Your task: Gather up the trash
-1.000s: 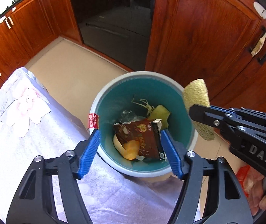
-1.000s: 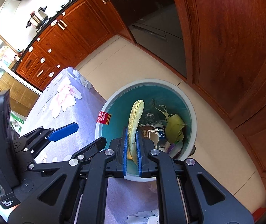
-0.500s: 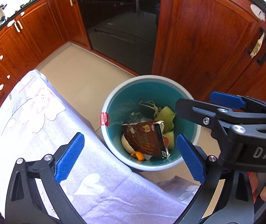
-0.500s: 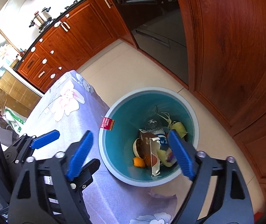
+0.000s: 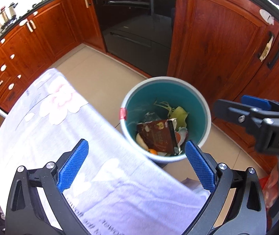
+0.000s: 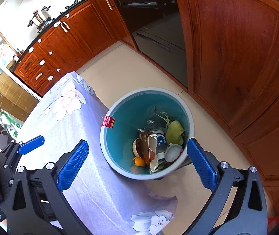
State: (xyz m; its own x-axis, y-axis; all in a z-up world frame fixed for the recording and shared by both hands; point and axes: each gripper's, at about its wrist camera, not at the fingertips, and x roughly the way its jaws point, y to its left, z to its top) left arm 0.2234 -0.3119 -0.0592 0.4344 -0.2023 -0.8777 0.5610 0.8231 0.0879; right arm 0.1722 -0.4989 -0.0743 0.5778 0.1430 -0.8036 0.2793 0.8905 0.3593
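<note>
A round bin, teal inside with a pale rim [image 5: 206, 105] [image 6: 190, 113], stands on the floor beside the table. In it lie a brown carton [image 5: 156, 135] [image 6: 146, 146], green husks [image 5: 179, 113] [image 6: 174, 131], an orange peel [image 6: 138, 161], a bottle [image 6: 160, 143] and other scraps. My left gripper [image 5: 136, 166] is open and empty, above the table edge and back from the bin. My right gripper [image 6: 137, 166] is open and empty, above the bin's near rim; it also shows in the left wrist view [image 5: 237, 105].
A table under a lilac floral cloth [image 5: 47, 129] [image 6: 65, 121] sits left of the bin. Red-brown wooden cabinets [image 5: 217, 39] [image 6: 237, 49] and a dark oven [image 5: 135, 23] surround the tiled floor [image 5: 92, 72]. A red tag [image 6: 108, 121] hangs on the bin rim.
One second ago my right gripper held a corn cob and my left the carton over the bin. Both opened, the items dropped in, and both grippers rose and drew back.
</note>
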